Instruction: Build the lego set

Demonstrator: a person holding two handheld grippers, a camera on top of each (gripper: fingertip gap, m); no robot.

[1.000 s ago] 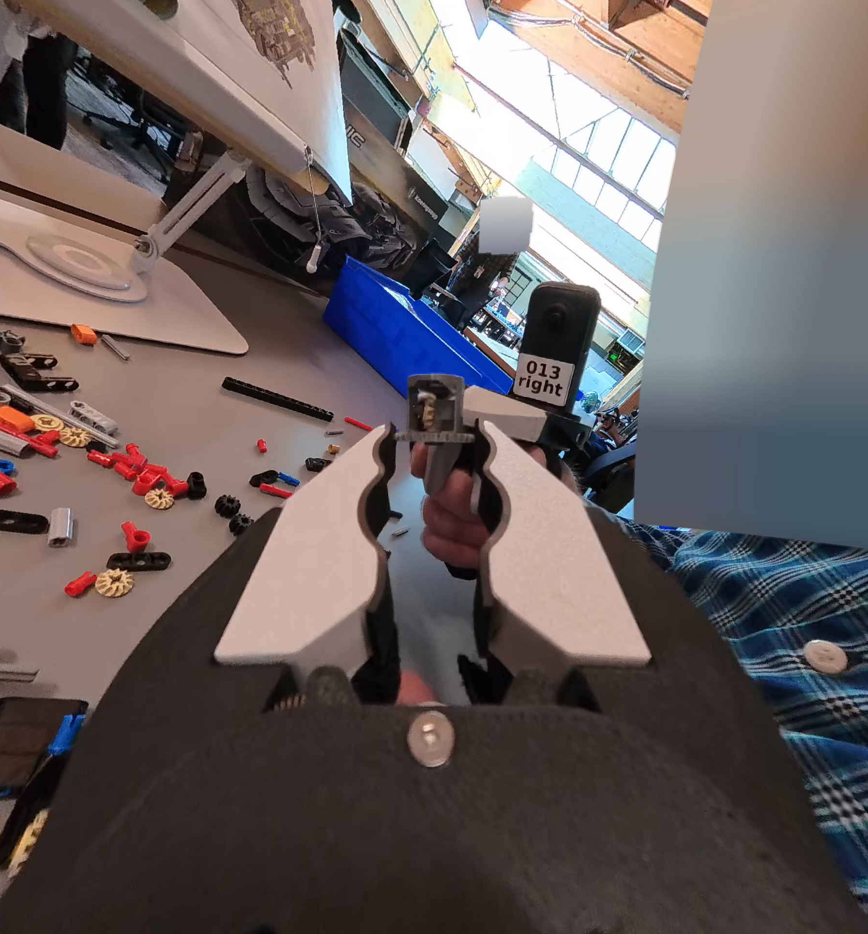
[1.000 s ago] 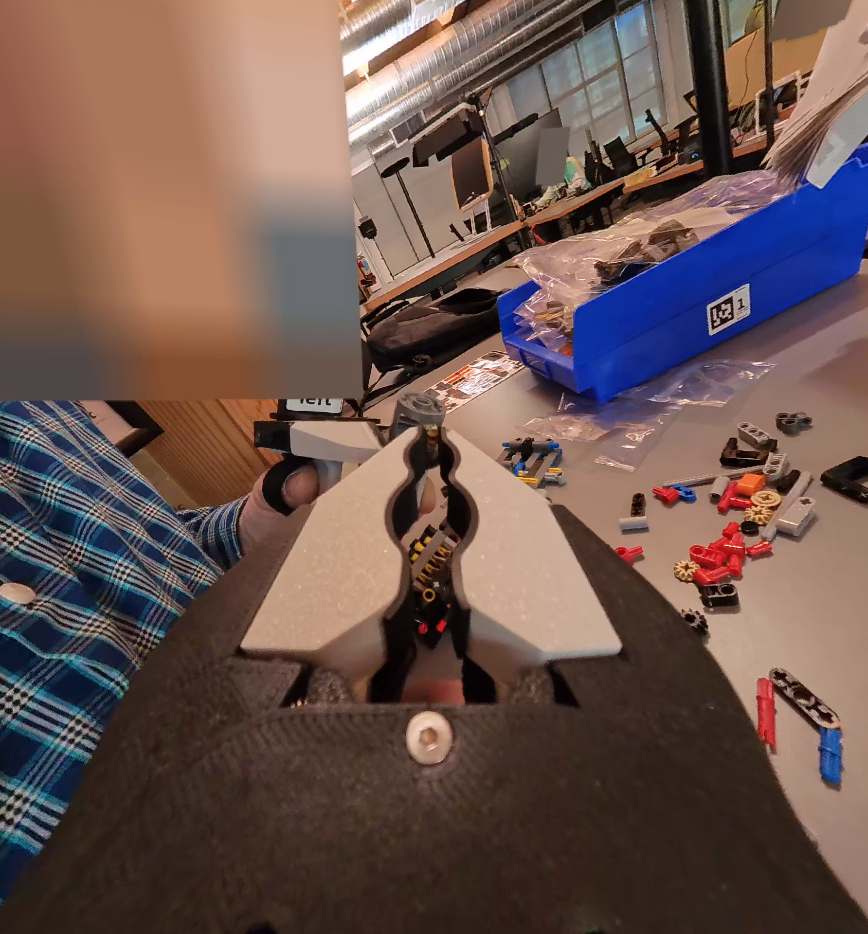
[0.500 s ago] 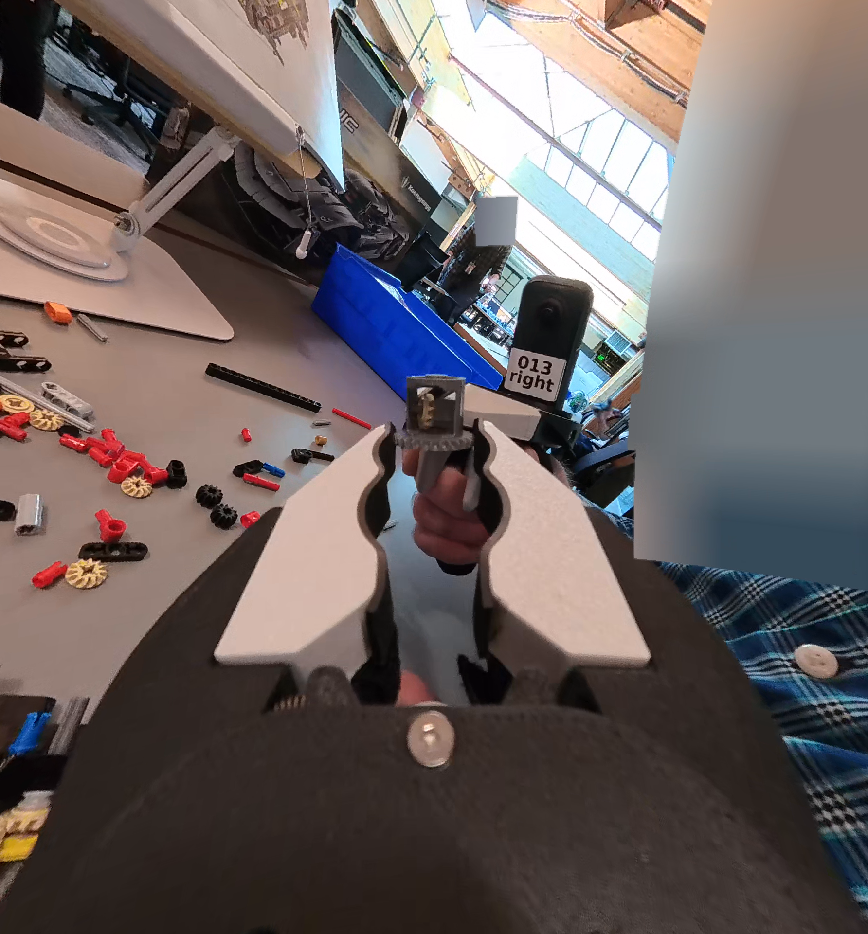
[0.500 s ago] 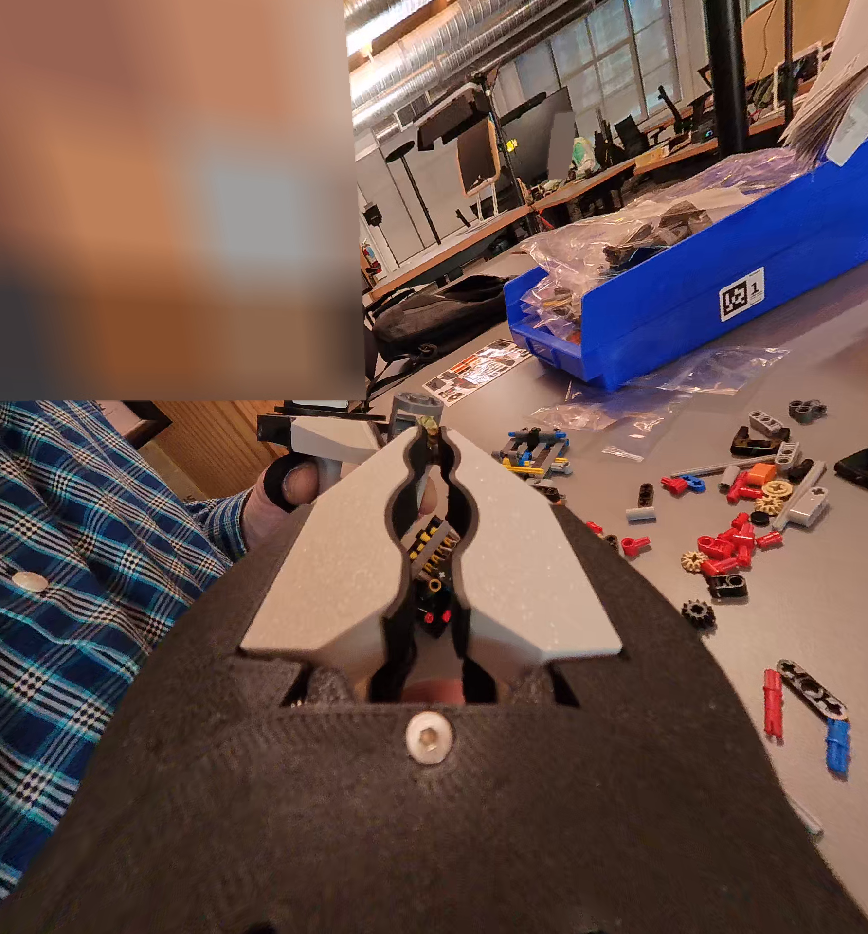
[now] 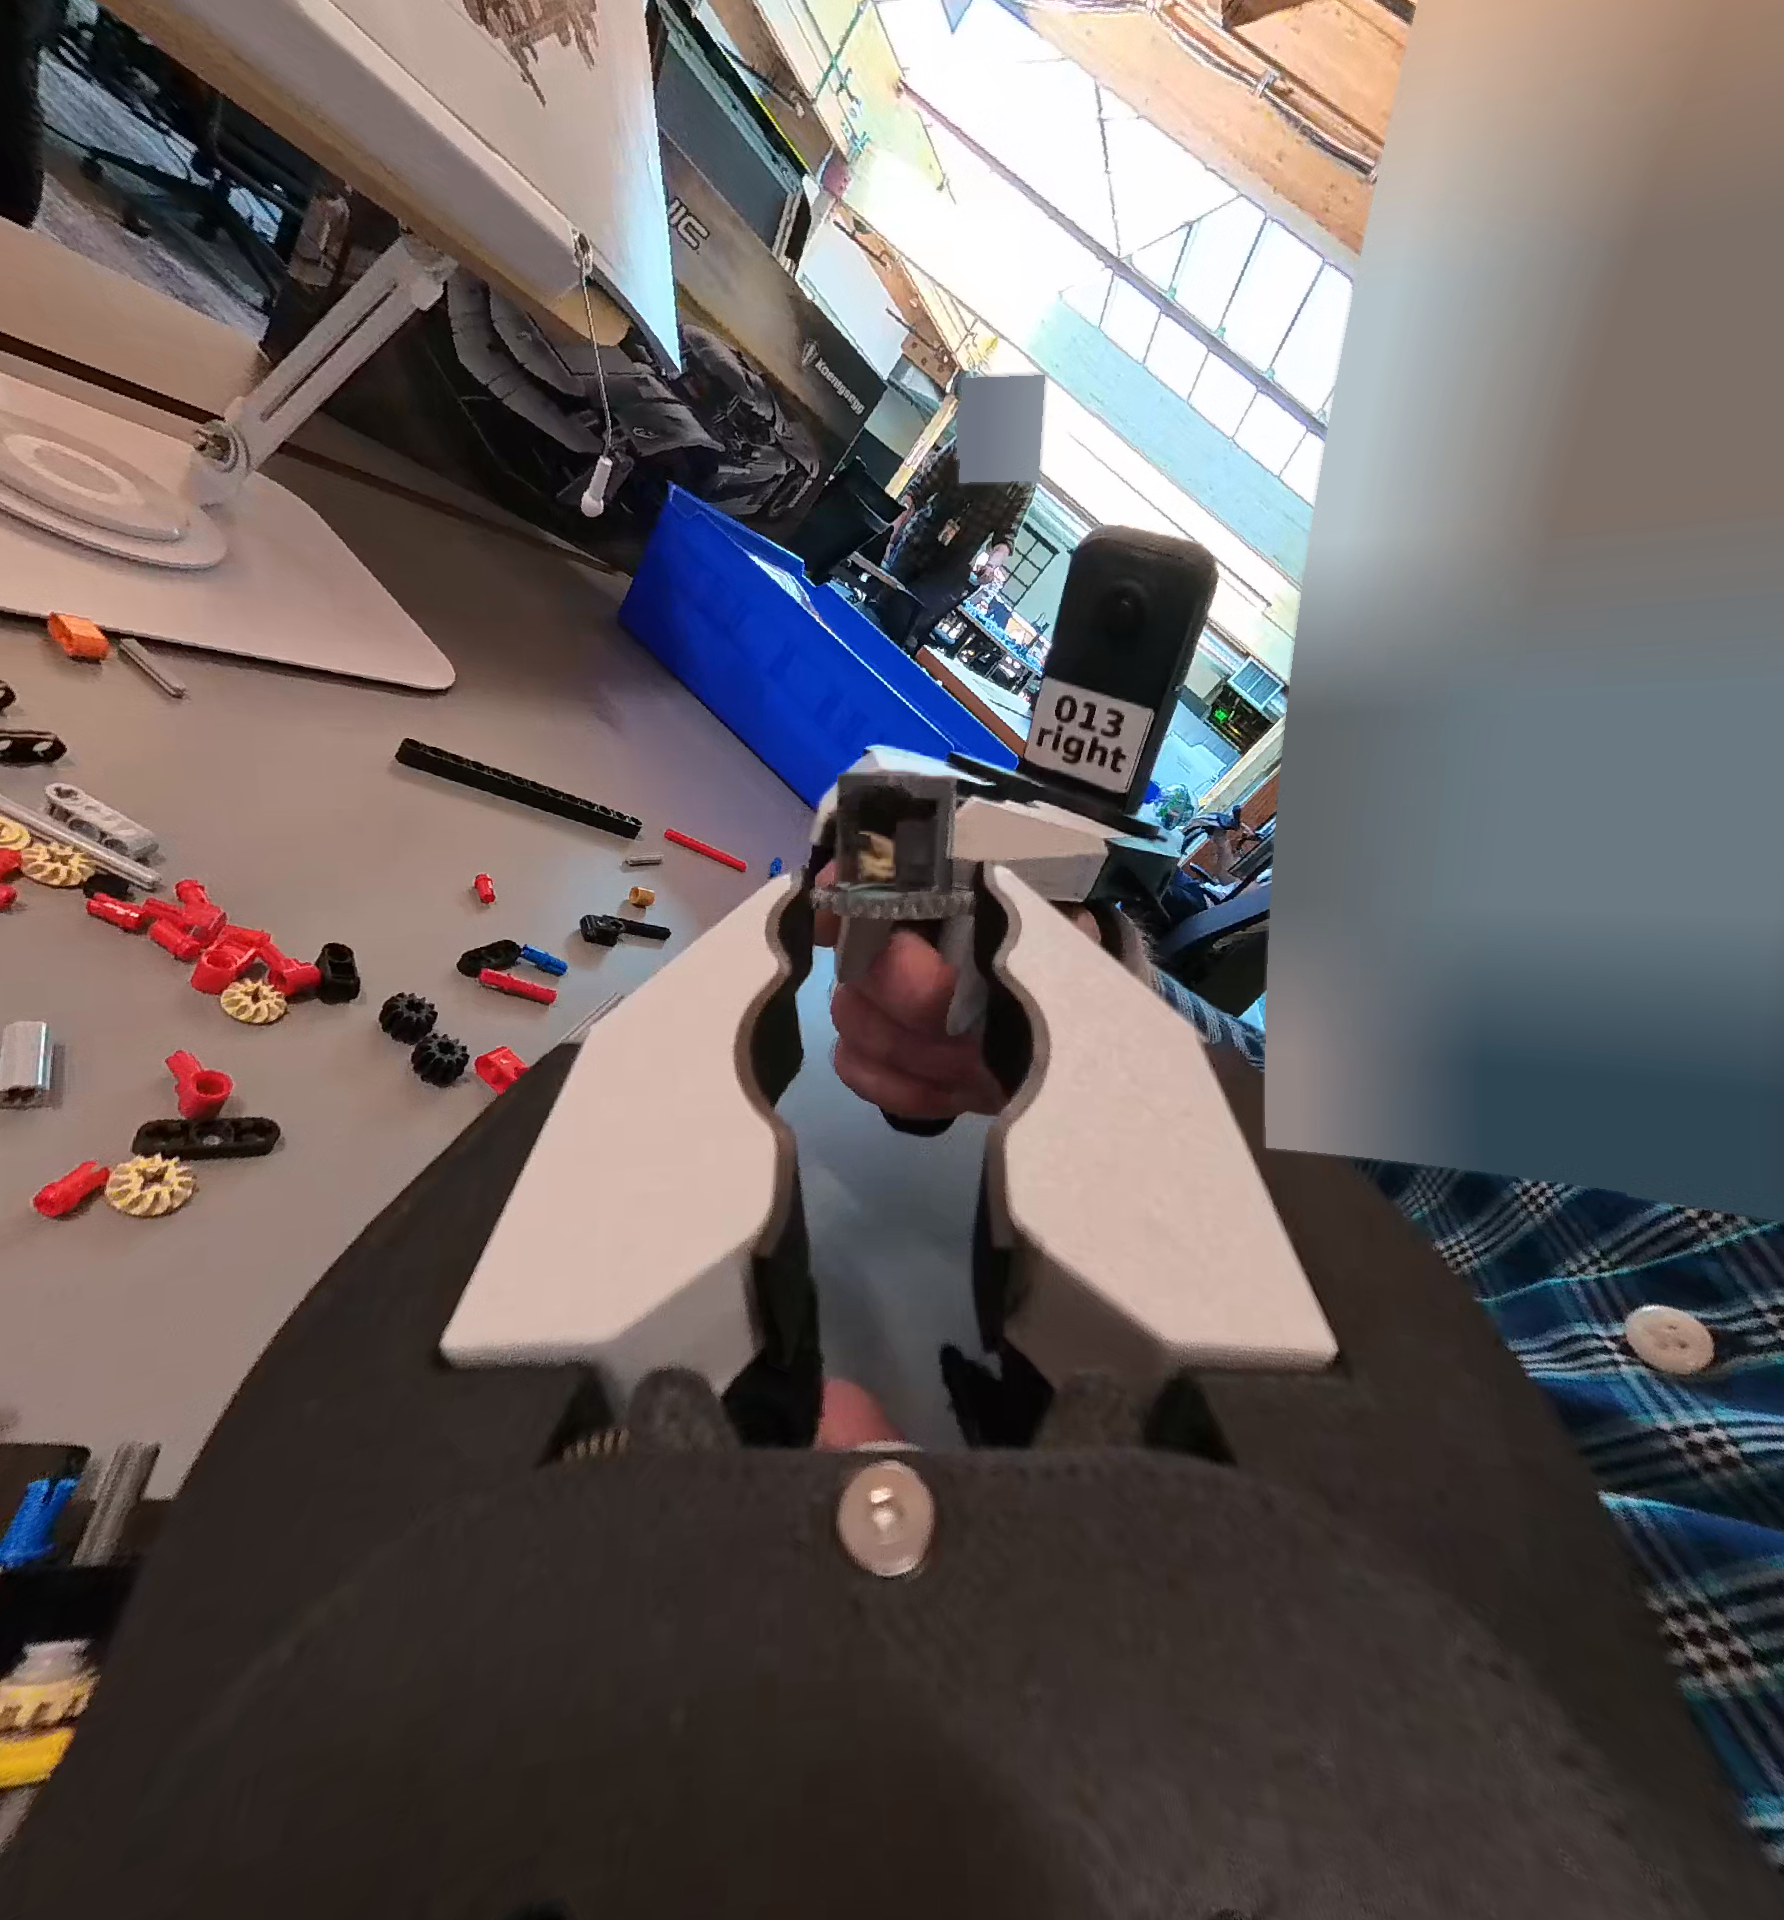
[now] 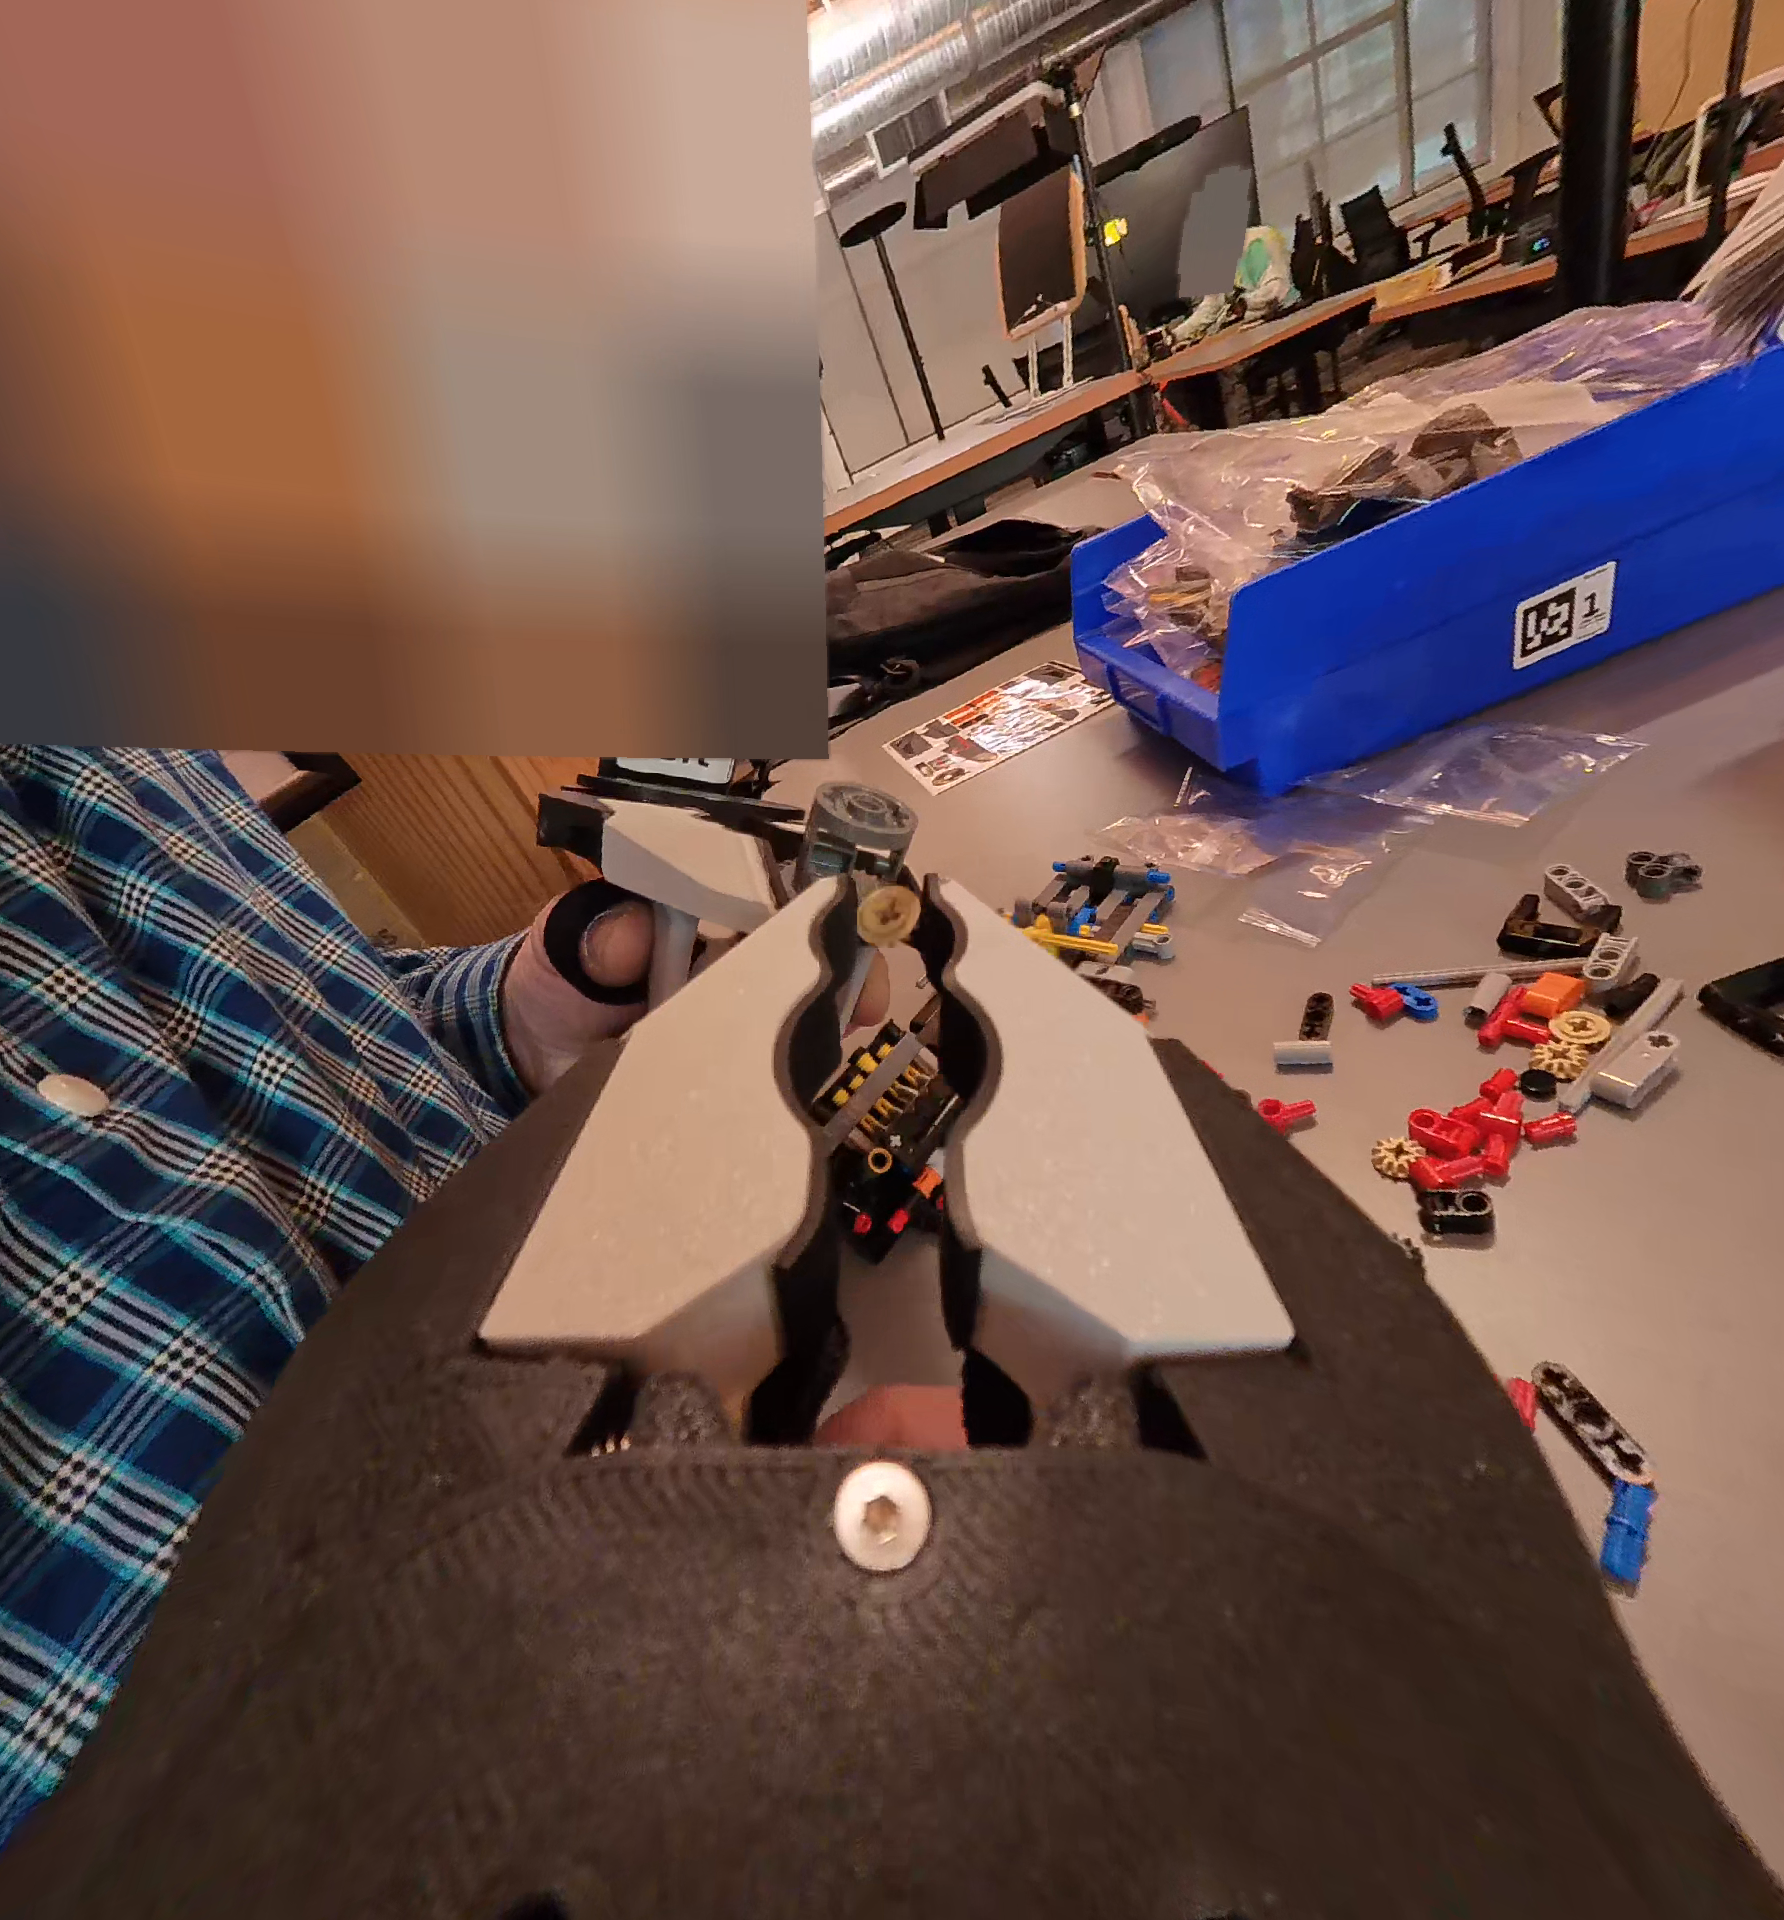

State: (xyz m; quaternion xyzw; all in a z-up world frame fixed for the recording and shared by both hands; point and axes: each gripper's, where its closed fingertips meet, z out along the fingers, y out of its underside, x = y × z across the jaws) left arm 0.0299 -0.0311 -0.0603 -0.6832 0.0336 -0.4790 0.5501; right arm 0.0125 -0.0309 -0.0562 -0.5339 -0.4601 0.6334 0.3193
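My left gripper [image 5: 893,899] is shut on a grey differential housing [image 5: 893,831] and grips it by its toothed ring, in the air above the table edge. My right gripper [image 6: 890,888] faces it and is shut on a small tan bevel gear [image 6: 886,916]. The gear sits right at the housing [image 6: 860,821], whose round end shows just above my fingertips. In the left wrist view a tan piece shows inside the housing's open frame. I cannot tell whether the gear is seated. A hand holds each gripper.
Loose red, black, tan and grey parts [image 6: 1470,1132] lie scattered on the grey table [image 5: 368,831]. A blue bin [image 6: 1439,623] holds bagged parts, with empty bags and a sticker sheet beside it. A part-built assembly [image 6: 1106,904] and a white stand base [image 5: 88,488] are also there. The grippers are tip to tip, or close to it.
Both grippers have kept their holds and stayed together. The housing has tipped, so its round end and the tan gear now show more plainly in the right wrist view.
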